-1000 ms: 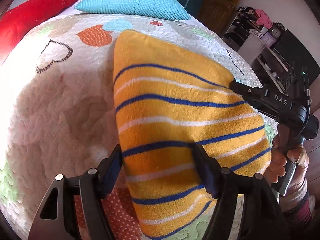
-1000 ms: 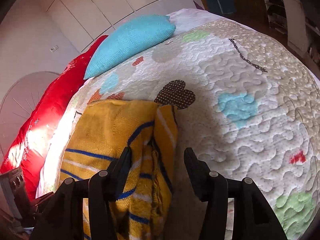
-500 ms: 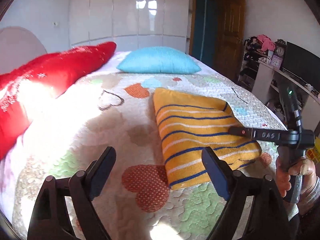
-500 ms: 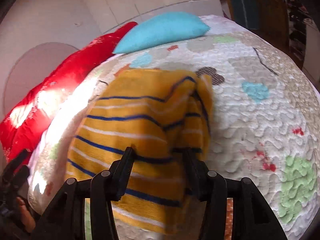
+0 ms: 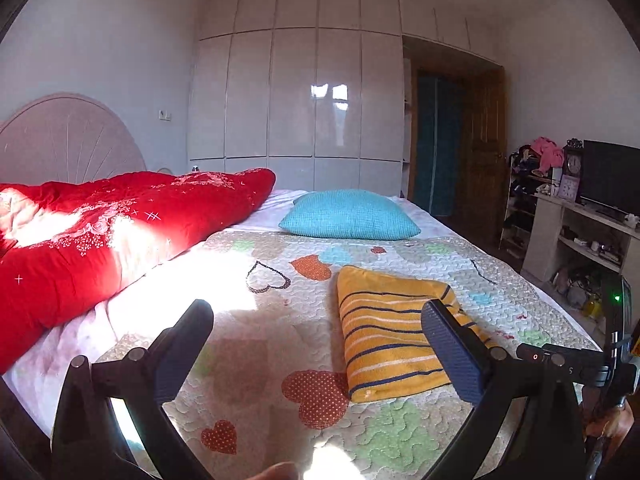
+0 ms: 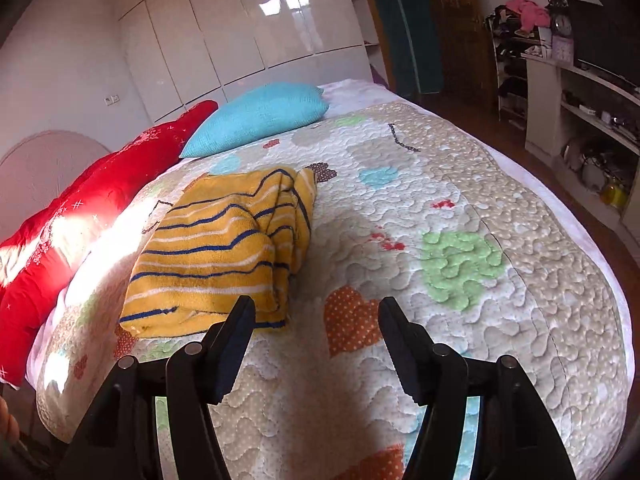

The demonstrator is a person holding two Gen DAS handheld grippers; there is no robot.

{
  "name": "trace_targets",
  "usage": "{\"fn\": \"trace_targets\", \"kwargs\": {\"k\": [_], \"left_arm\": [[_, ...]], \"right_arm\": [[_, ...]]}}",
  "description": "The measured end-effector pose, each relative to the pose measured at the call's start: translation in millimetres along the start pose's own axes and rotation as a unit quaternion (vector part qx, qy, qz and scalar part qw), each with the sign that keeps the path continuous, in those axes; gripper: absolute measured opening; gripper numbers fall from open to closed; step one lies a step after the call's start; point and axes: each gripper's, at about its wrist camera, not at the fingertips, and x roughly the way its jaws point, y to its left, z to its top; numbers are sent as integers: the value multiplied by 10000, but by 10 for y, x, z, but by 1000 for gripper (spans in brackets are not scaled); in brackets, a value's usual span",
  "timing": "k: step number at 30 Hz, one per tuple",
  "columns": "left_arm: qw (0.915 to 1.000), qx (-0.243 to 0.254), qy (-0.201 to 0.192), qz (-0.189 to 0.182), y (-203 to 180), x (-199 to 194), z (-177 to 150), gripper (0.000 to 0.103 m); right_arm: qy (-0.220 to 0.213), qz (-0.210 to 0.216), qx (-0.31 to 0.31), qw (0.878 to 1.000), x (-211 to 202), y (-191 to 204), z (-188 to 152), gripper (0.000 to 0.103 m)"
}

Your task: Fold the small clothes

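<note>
across the bed there's a quilted cover with hearts on it, taking up most of both views. behind it one big glossy white wardrobe fills the back wall. along the left side of the bed lies one red duvet, bunched up, with sun hitting it. one turquoise pillow sits at the far end, near the duvet's tip but apart from it. off to the right, a shelf unit holds clutter: a clock, something pink on top, bits on the lower shelves too small to name.

the task's thing: one yellow striped garment, folded into a thick rectangle with blue and white stripes, lying flat on the cover, right of centre in the left wrist view. its right edge looks a bit rumpled and layered.

left gripper is spread wide, holding nothing, hovering above the cover. right gripper is wide too and empty, its left finger just in front of the garment's near corner; can't tell if it touches.
</note>
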Motion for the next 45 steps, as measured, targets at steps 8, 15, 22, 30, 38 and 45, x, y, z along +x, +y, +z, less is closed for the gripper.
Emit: {"fn": "trace_targets", "kwargs": {"k": [8, 15, 22, 30, 38, 45], "left_arm": [[9911, -370, 1129, -603, -111, 127, -168, 103], [9830, -94, 1831, -64, -149, 273, -477, 103], [9729, -203, 2303, 106, -98, 421, -689, 103], [9652, -144, 2610, 35, -166, 500, -822, 103], [9619, 1, 2731, 105, -237, 541, -878, 103], [9578, -51, 2874, -8, -237, 585, -926, 103]], "right_arm": [[269, -378, 103, 9989, -198, -64, -266, 73], [422, -564, -179, 9974, -213, 46, -448, 76], [691, -445, -367, 9959, -38, 242, -562, 76], [672, -759, -846, 9912, -2, 422, -634, 79], [741, -860, -906, 9894, 47, 385, -653, 79], [786, -951, -837, 9888, 77, 327, -652, 80]]}}
